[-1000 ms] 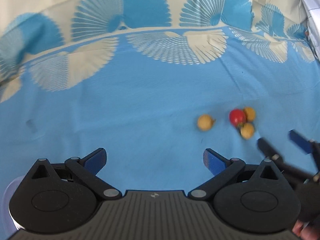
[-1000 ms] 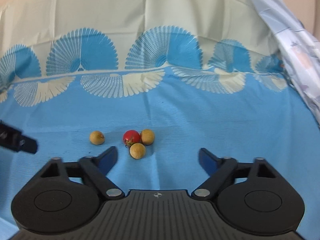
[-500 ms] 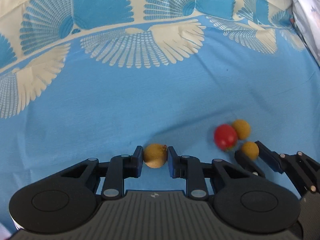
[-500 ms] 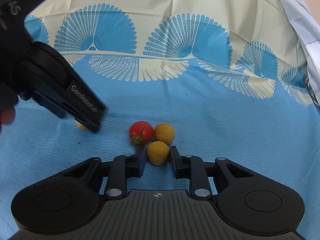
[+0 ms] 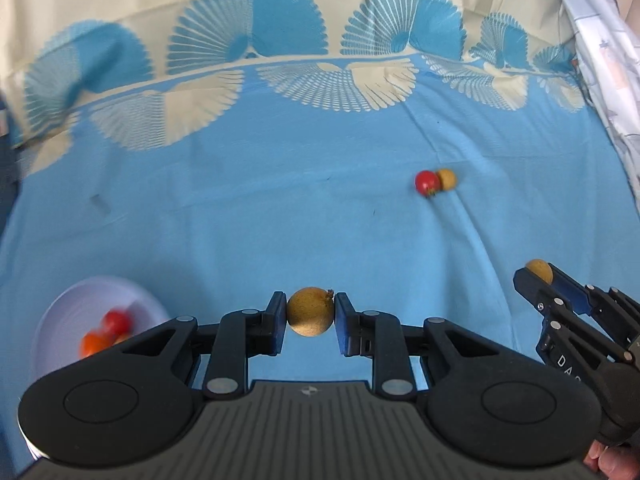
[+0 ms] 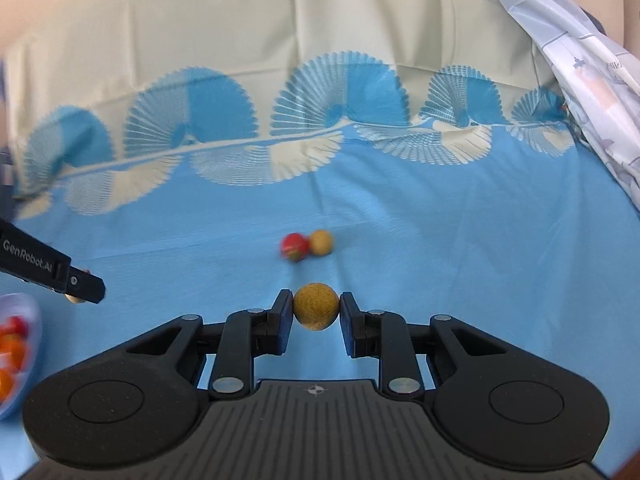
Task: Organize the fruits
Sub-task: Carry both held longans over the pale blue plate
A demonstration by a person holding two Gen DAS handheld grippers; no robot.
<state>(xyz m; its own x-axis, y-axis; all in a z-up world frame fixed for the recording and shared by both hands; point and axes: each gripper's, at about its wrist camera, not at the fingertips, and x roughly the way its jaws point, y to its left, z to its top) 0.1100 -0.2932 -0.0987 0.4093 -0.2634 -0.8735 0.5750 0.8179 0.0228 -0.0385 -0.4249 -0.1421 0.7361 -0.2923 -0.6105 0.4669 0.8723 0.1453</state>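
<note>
My left gripper [image 5: 311,318] is shut on a round tan longan [image 5: 310,311] and holds it above the blue cloth. My right gripper [image 6: 315,313] is shut on a second tan longan [image 6: 315,306]; it also shows at the right of the left wrist view [image 5: 541,274]. A red cherry tomato [image 6: 295,245] and a third longan [image 6: 321,242] lie touching on the cloth beyond my right gripper, and show in the left wrist view [image 5: 426,181]. A pale lilac plate [image 5: 76,312] holding red and orange tomatoes [image 5: 105,332] sits at the lower left.
The blue and cream fan-patterned cloth [image 5: 280,184] covers the whole surface. A white printed fabric [image 6: 592,80] hangs along the right edge. The plate's rim shows at the left edge of the right wrist view [image 6: 28,344].
Both grippers have closed on a longan each and lifted them off the cloth, pulling back. The plate has come into view at the left.
</note>
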